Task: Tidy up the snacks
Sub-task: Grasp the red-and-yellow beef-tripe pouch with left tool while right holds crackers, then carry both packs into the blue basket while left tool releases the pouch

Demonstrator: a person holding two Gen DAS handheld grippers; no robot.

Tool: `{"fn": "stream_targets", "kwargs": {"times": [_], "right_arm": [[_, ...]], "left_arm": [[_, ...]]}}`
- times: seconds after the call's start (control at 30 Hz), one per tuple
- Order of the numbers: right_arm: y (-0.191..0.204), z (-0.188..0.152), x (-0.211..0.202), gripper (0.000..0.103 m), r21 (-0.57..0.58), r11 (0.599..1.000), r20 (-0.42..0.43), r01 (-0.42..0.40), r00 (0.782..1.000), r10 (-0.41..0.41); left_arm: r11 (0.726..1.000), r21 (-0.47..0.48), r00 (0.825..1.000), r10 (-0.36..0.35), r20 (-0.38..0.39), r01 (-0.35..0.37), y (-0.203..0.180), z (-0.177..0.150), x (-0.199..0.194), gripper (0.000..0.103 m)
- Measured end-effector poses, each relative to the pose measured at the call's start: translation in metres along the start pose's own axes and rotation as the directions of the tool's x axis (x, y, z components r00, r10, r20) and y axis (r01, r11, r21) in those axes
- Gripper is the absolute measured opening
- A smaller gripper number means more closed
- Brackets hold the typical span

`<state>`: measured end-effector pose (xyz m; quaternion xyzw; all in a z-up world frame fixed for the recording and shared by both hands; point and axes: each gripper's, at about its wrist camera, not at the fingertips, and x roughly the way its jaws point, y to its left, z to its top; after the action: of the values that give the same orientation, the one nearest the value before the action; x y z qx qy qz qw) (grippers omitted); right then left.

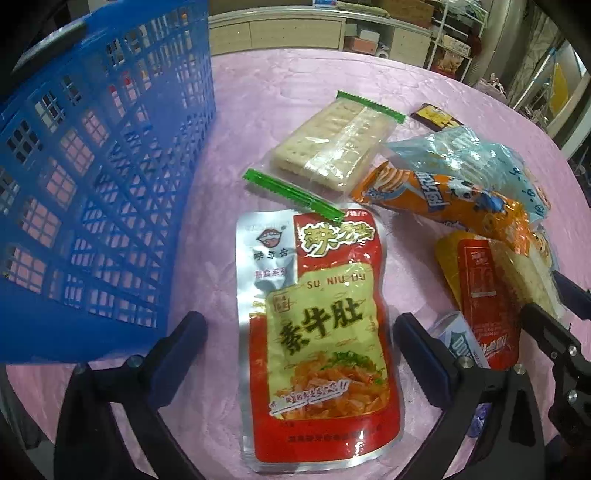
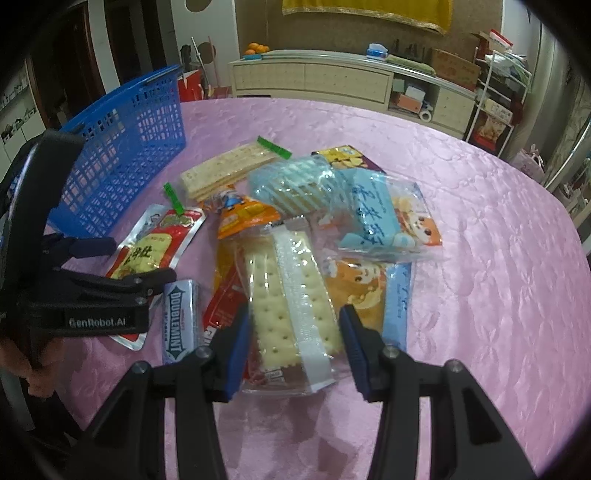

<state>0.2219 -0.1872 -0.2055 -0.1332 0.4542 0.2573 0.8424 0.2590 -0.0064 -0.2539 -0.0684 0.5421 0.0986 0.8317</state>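
From the left wrist, the left tongs [image 1: 295,332] stand wide apart over a round surface [image 1: 258,92] covered in a pink patterned cloth. Between their blue pads lies a red and silver pouch [image 1: 317,332], flat, gripped by nothing. Just beyond its far end rests a cracker pack [image 1: 332,147] with green sealed ends, one green end overlapping the pouch's top. Left of the tongs, close to the left pad, stands a blue basket [image 1: 92,184] with latticed walls. To the right lies a heap: an orange bag [image 1: 443,195], a clear blue bag [image 1: 472,155], a red packet [image 1: 484,291] and a gum pack [image 1: 461,343] just beside the right pad. The right tongs [image 1: 550,306] enter at the right edge by the heap. Past the surface are a low cream cabinet [image 1: 280,33] and a white wire rack [image 1: 454,44].

From the right wrist, the right tongs [image 2: 295,343] are apart, one pad on each side of a second cracker pack [image 2: 291,295] in clear wrap; whether the pads touch it I cannot tell. This pack lies on the red packet [image 2: 225,306]. Left of them lies the gum pack [image 2: 179,321], then the left tongs [image 2: 136,258] over the pouch [image 2: 147,251]. The basket [image 2: 122,147] stands far left. Ahead sit the orange bag [image 2: 243,214], the blue bag [image 2: 291,184] and cartoon-printed bags [image 2: 376,225]. The pink surface [image 2: 480,258] runs bare to the right. Behind are the cabinet [image 2: 314,77], oranges [image 2: 256,48] on it, and a yellow cloth [image 2: 369,11] hanging on the wall.
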Motion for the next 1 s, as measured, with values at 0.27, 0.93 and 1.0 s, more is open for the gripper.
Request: {"fn": "stream_targets", "kwargs": {"times": [0.27, 0.93, 1.0], "right_arm": [[-0.001, 0.0, 0.001, 0.052, 0.006, 1.0, -0.003, -0.017, 1.0, 0.017], [0.01, 0.007, -0.055, 0.052, 0.073, 0.996, 0.038, -0.042, 0.999, 0.039], [0.016, 0.008, -0.067, 0.052, 0.074, 0.997, 0.054, -0.036, 0.998, 0.032]], "left_arm": [[0.999, 0.039, 1.0, -0.019, 0.006, 0.019, -0.019, -0.009, -0.013, 0.063], [0.99, 0.09, 0.99, -0.118, 0.072, 0.112, -0.028, -0.026, -0.085, 0.018], [0.987, 0.091, 0.986, -0.137, 0.09, 0.129, -0.026, -0.029, -0.099, 0.018]]}}
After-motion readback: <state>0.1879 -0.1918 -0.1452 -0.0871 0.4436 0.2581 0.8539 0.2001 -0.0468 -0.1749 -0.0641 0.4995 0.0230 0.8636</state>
